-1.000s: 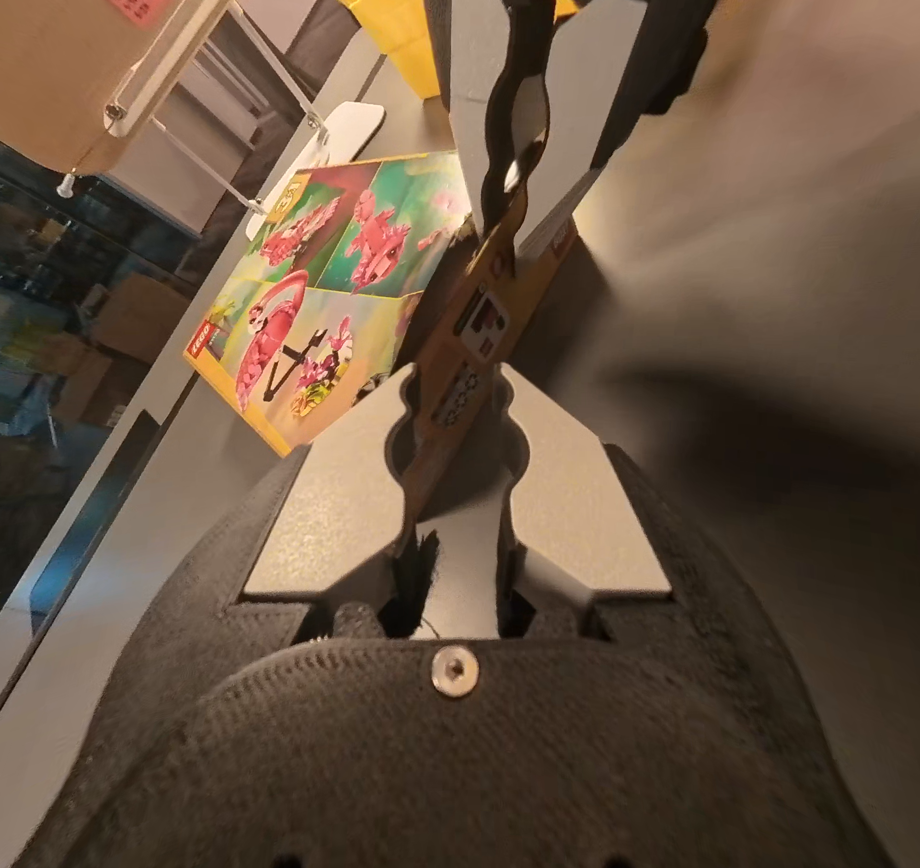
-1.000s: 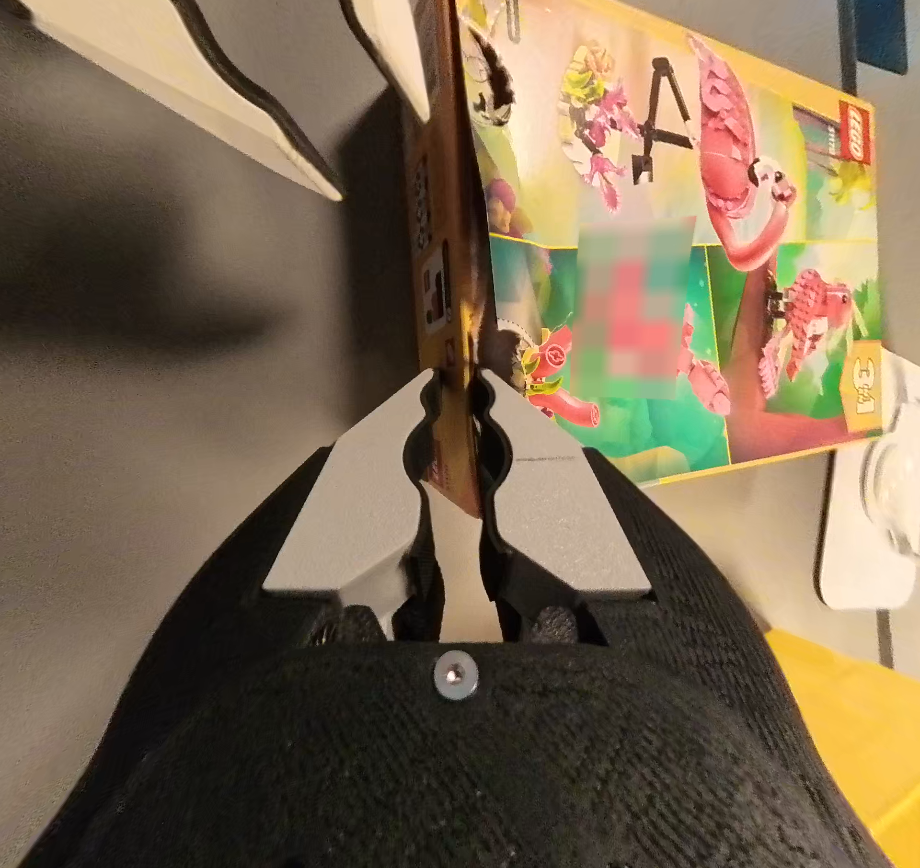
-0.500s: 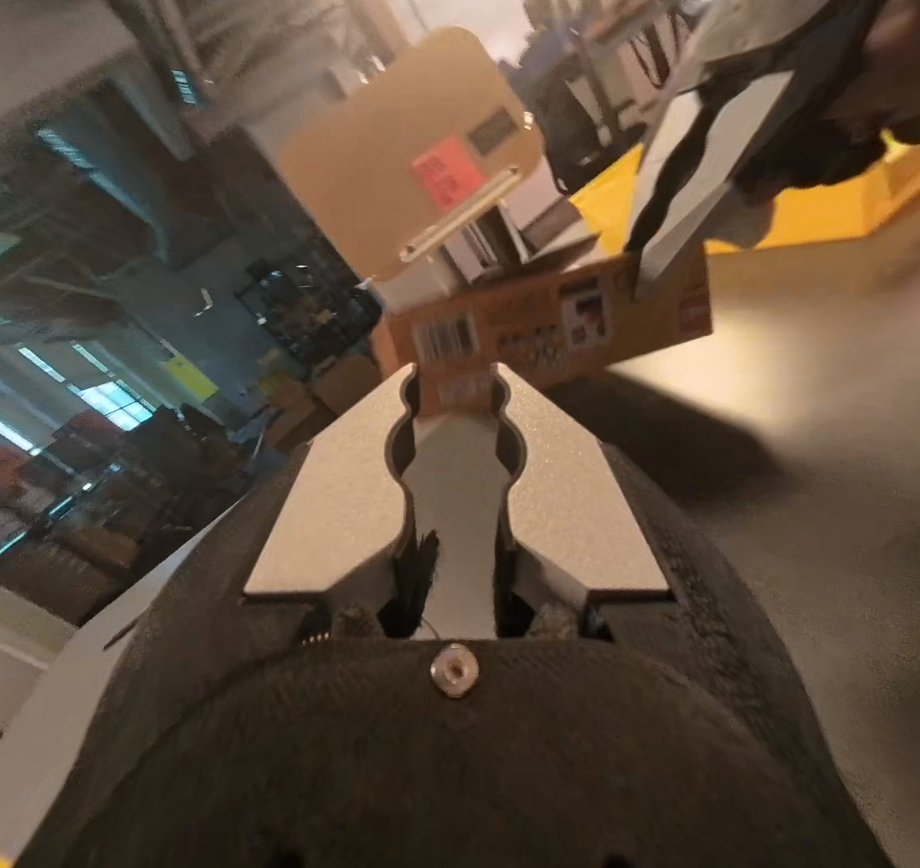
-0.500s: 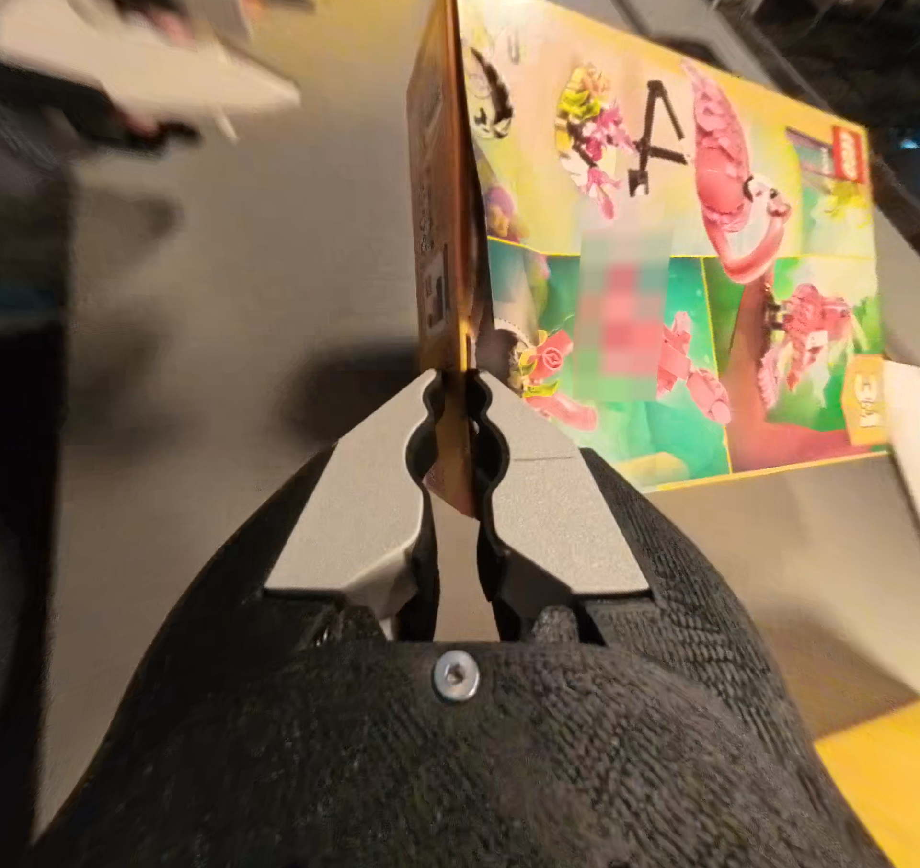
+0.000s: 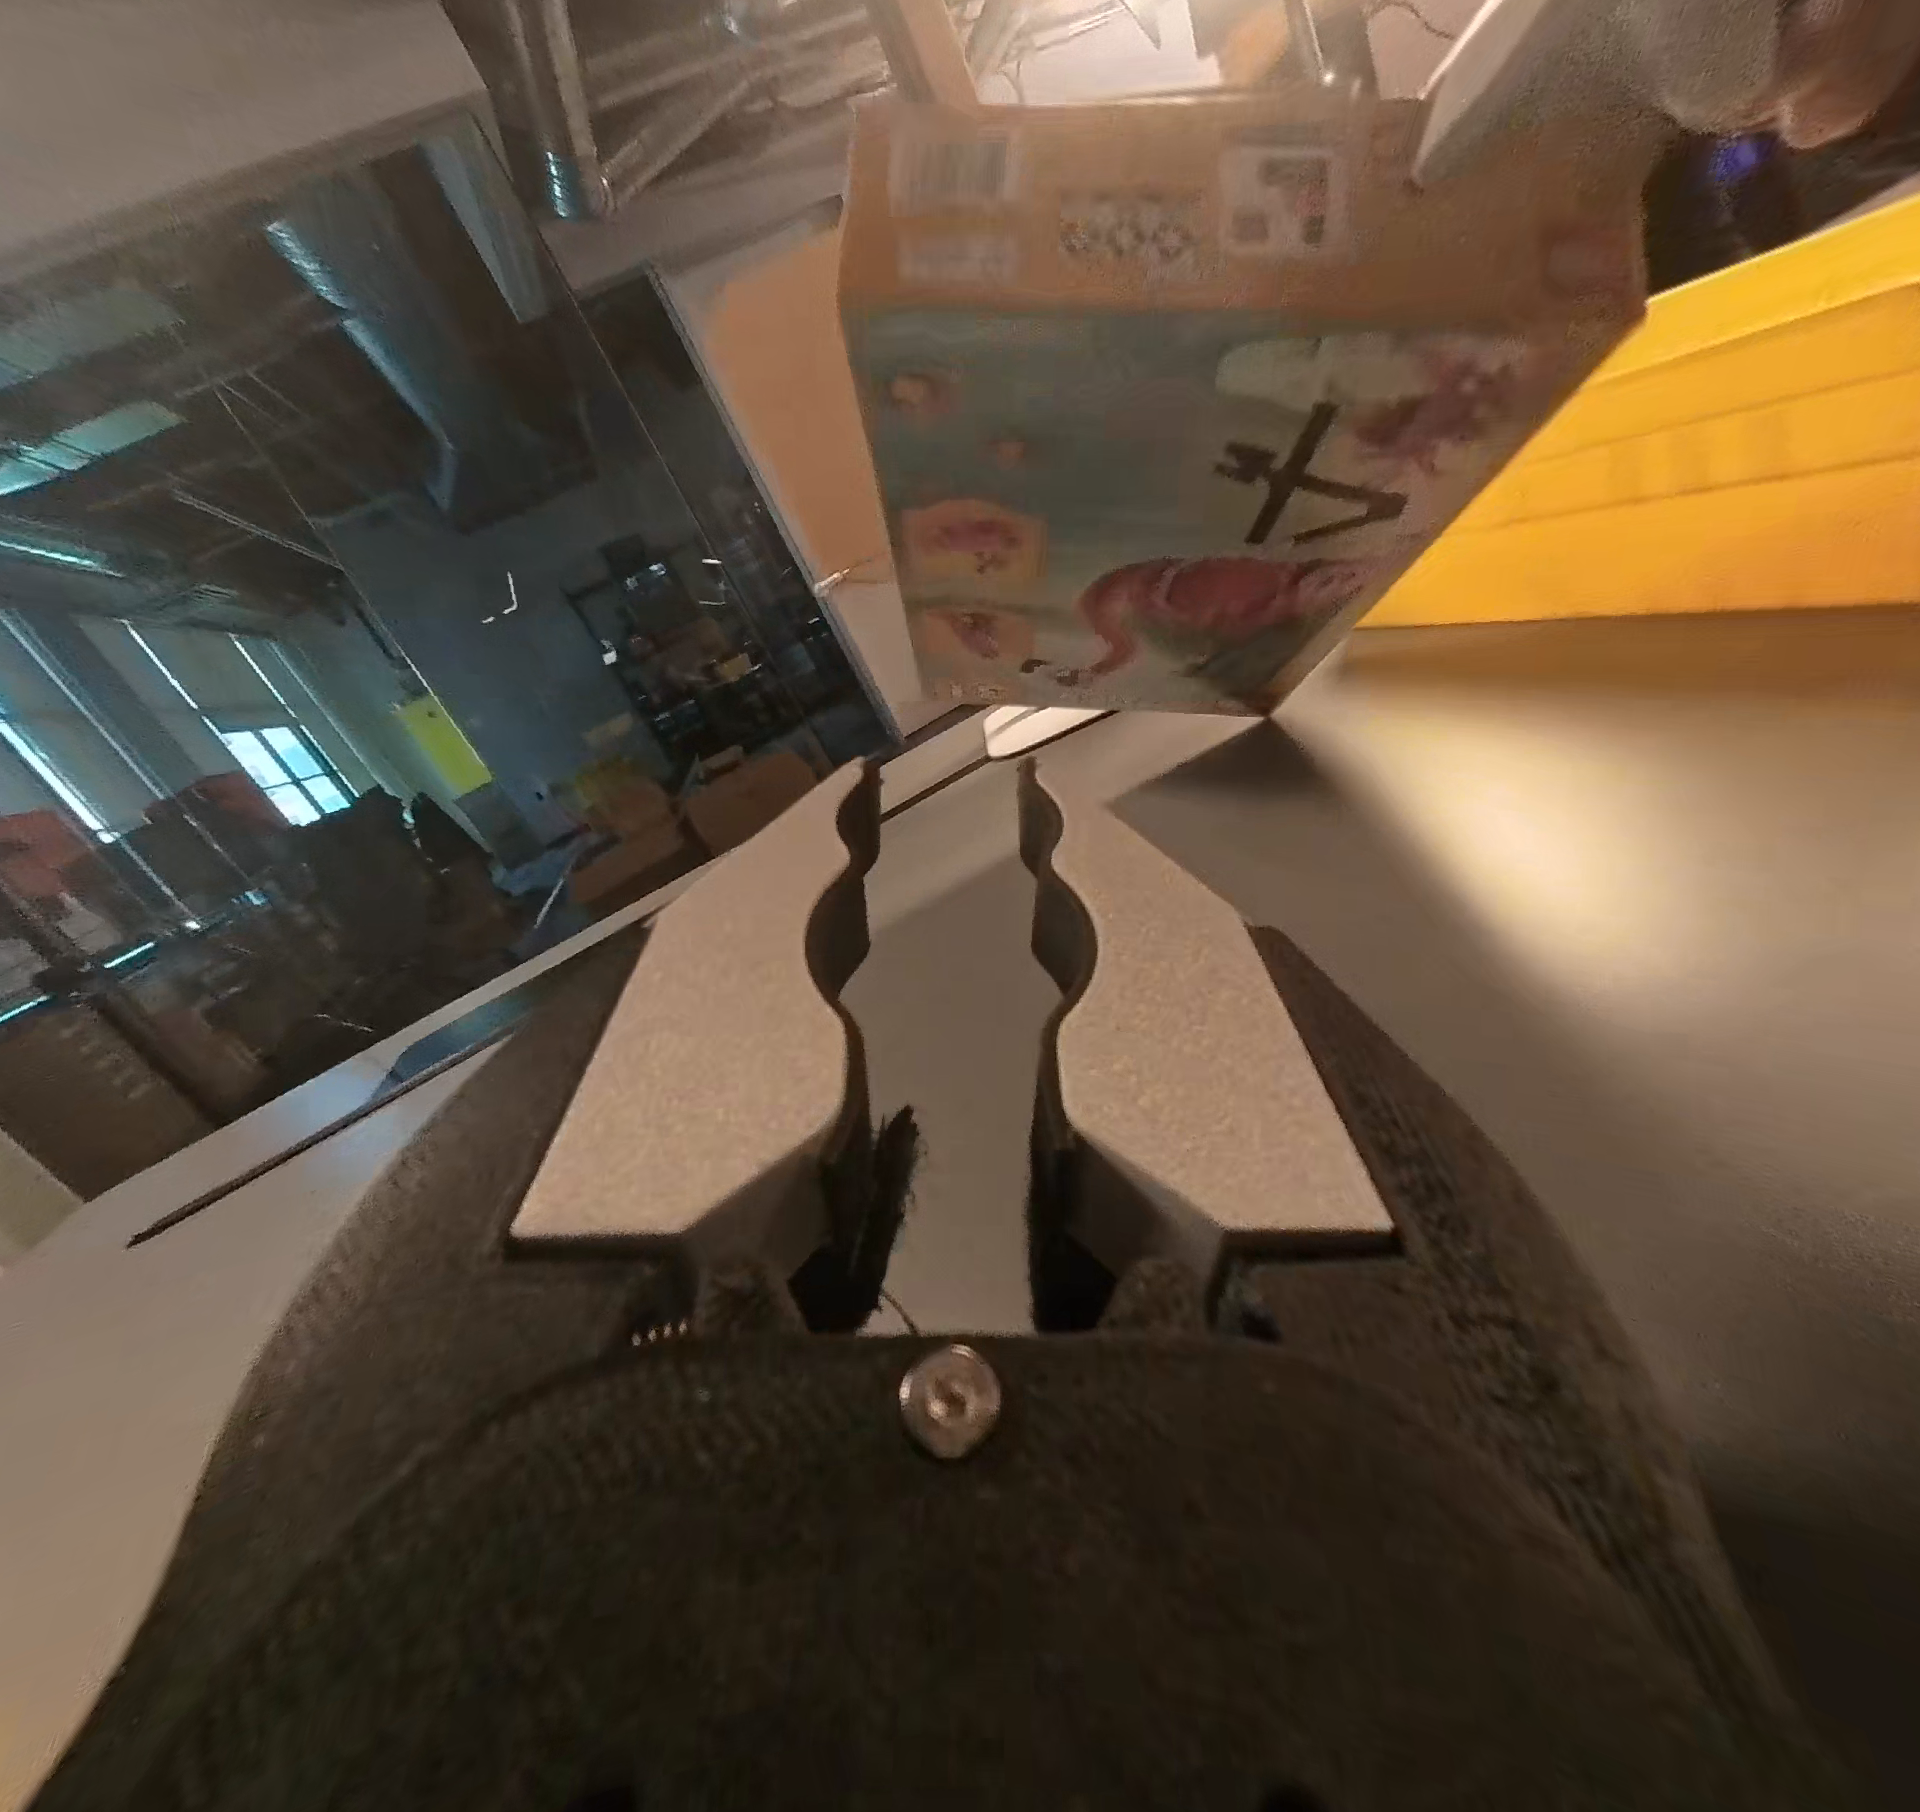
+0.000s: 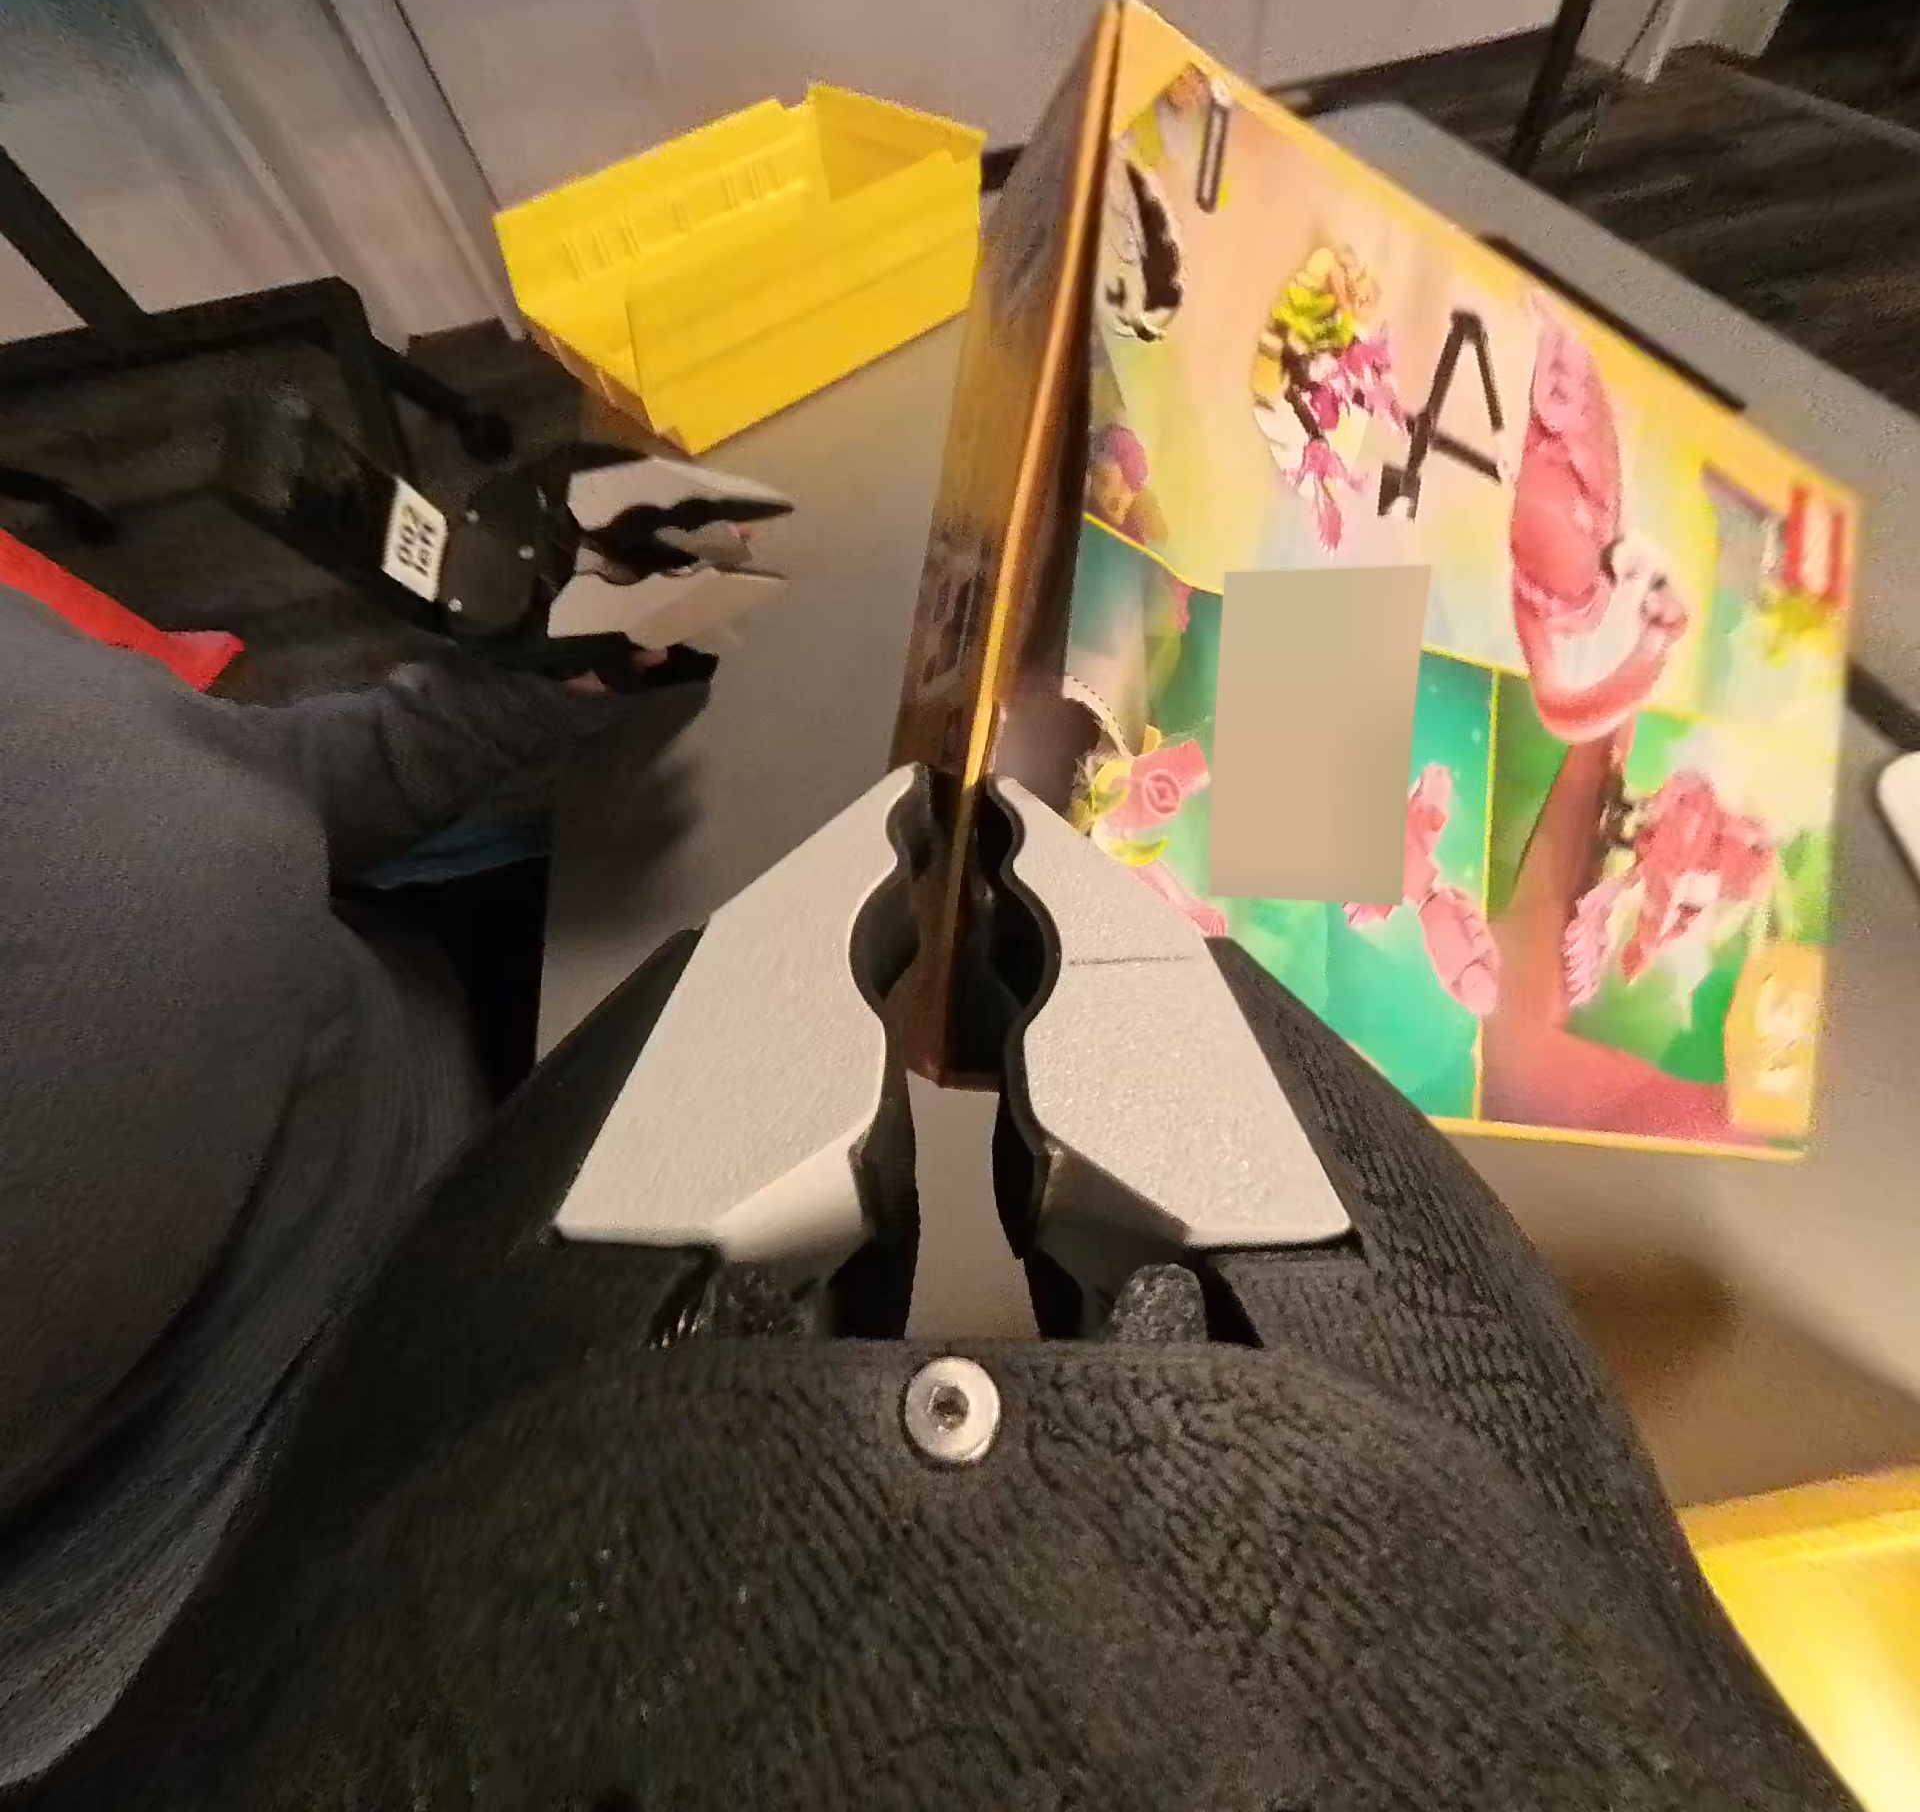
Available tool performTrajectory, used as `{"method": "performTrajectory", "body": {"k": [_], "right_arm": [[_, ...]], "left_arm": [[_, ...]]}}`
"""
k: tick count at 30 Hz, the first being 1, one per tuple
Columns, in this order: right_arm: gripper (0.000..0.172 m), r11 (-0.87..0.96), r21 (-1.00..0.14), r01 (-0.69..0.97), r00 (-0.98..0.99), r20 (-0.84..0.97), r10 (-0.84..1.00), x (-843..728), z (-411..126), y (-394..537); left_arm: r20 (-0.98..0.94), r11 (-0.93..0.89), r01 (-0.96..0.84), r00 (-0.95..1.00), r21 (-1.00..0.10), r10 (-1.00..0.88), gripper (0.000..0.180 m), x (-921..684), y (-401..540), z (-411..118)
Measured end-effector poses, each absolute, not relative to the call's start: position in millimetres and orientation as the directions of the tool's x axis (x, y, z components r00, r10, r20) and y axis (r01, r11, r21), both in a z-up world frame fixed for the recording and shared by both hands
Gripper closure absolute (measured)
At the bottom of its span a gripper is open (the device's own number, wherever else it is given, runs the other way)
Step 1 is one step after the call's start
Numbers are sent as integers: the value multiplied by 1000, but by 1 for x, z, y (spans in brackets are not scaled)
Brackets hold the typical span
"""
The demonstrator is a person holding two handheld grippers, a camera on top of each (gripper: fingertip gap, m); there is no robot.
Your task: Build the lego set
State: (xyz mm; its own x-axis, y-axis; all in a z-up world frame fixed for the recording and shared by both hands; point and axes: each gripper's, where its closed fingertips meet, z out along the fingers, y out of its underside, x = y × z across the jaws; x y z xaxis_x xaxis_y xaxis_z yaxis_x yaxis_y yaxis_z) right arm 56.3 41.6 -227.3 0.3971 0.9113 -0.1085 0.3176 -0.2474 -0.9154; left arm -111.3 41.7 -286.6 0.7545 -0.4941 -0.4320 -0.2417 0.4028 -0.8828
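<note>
Above grey tabletop [image 6: 790, 744], right gripper [image 6: 954, 794] clamps glossy cardboard box [image 6: 1455, 619] flap, left gripper [image 5: 943, 780] agape, bare.

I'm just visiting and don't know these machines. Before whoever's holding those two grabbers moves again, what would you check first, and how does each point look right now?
1. Right gripper has hold of the toy box: ok, its fingers are closed on the box's flap edge.
2. Box clear of the table: ok, it hangs tilted in the air above its shadow.
3. Left gripper free: ok, fingers apart with only table showing between them, and the box is beyond the tips.
4. Grip secure for a swing: cannot tell, only a thin flap is pinched.
5. Yellow bin out of the way: ok, it sits behind the box, apart from it.
</note>
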Motion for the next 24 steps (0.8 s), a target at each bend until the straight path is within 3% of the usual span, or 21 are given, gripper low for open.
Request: {"method": "performTrajectory", "body": {"k": [7,21,24], "right_arm": [[164,-350,-916,196,357,-266,895,99,-177,80],[163,-383,-909,166,381,-299,875,111,-178,86],[163,-339,-917,210,411,-232,882,102,-187,78]], "left_arm": [[-427,388,-244,747,-889,-509,155,-111,41,-290],[-465,366,-304,710,-880,-528,155,-103,44,-302],[-463,370,-299,714,-880,-525,155,-104,44,-301]]}}
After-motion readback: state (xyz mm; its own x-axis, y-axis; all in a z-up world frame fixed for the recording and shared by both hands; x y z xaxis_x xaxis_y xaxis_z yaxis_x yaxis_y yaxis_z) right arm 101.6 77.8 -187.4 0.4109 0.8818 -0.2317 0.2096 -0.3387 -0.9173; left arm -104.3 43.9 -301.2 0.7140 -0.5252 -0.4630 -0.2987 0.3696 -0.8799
